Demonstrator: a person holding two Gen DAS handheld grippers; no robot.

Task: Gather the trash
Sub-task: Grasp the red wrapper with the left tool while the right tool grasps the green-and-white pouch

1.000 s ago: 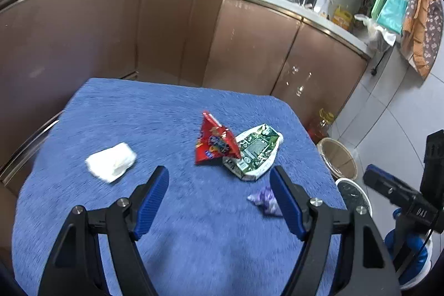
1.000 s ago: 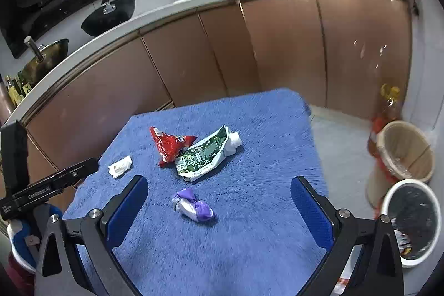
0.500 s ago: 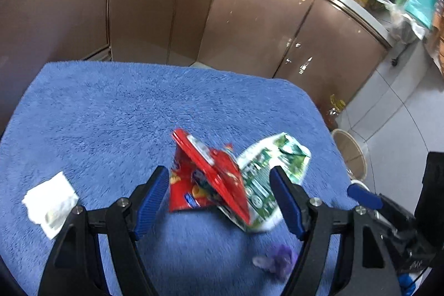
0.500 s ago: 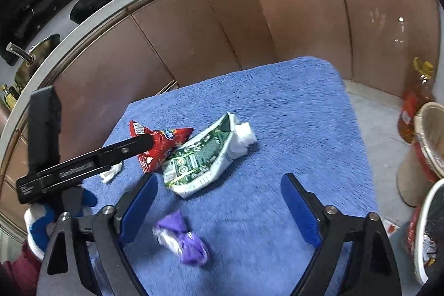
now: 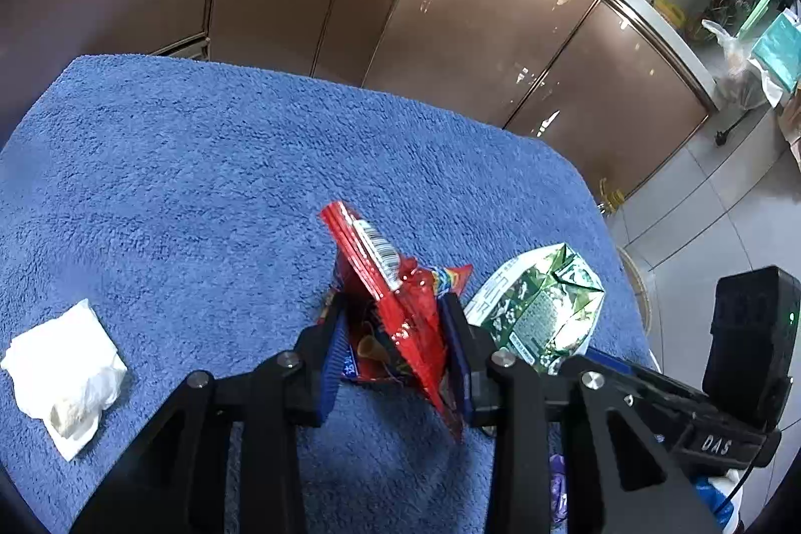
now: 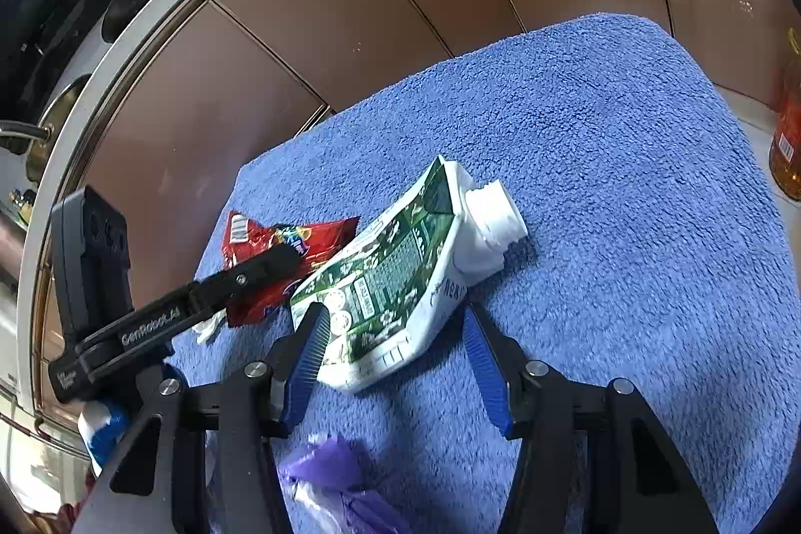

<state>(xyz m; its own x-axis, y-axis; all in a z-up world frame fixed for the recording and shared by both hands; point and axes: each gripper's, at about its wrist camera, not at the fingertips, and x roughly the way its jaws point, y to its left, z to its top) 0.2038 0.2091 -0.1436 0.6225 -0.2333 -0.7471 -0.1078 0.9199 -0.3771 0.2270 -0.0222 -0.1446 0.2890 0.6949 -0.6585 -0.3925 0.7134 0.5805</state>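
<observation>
- The left gripper (image 5: pixel 398 346) has the red snack wrapper (image 5: pixel 395 299) between its jaws, and they are closing; the blue pads look to be touching the foil on both sides, low centre in the left wrist view.
- The wrapper stands up on edge on the blue towel (image 5: pixel 225 183), with its long axis running from the jaws up and left toward the barcode end.
- The right gripper (image 6: pixel 395 351) straddles the bottom end of the green and white carton (image 6: pixel 395 284). Its jaws are closing too, but a gap still shows beside the right pad, so no grip yet.
- The carton lies flat, its long axis slanting from lower left to its white spout at upper right, pointing away from the gripper.
- Each piece sits directly ahead of its own gripper, so neither hand needs to cross over.
- A crumpled white tissue (image 5: pixel 65 374) lies at the far left and a purple wrapper (image 6: pixel 335 484) at the bottom; both are loose on the towel.
- No bin is clearly visible now; only a sliver of a basket rim (image 5: pixel 633 279) shows beyond the towel's right edge, contents unseen.
</observation>
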